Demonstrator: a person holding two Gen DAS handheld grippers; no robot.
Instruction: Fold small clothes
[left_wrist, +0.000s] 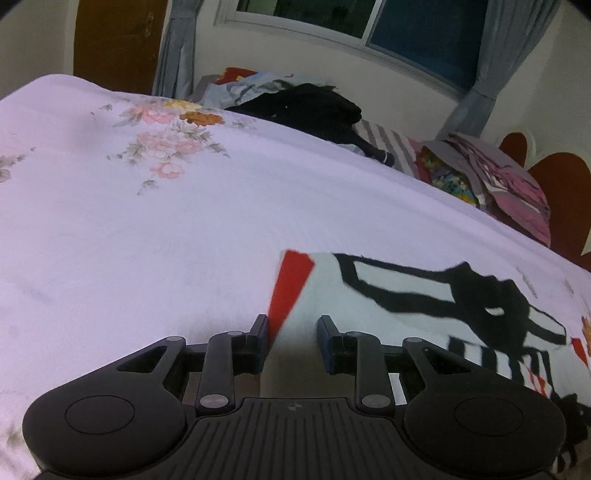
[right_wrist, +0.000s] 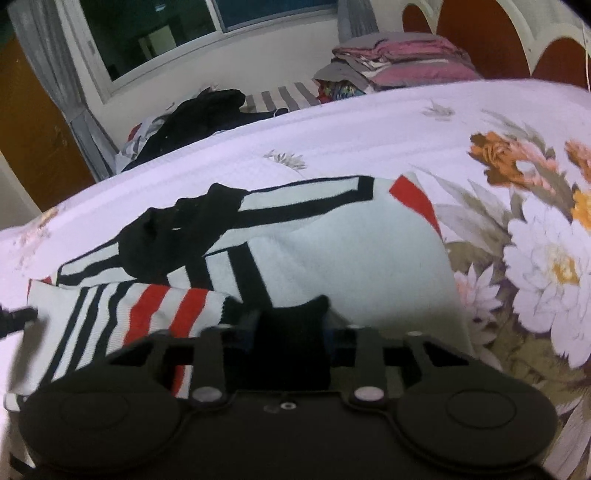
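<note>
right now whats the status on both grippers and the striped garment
Left gripper open, nothing between its pads. Right gripper shut on black hem of the striped garment. Garment lies partly folded on the floral bedsheet. Nothing in the way.

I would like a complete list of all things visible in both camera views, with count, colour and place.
garment: one, white with black and red stripes, lying on the bed, near
bedsheet: one, pale with flower print, covering the bed
dark clothes: one heap, black, far edge of the bed
folded pile: one, pink and grey, far corner by the headboard
headboard: one, red-brown, beside the pile
window: one, dark, with grey curtains
left gripper: black, jaws apart at the garment's red edge
right gripper: black, closed on black fabric of the garment
</note>
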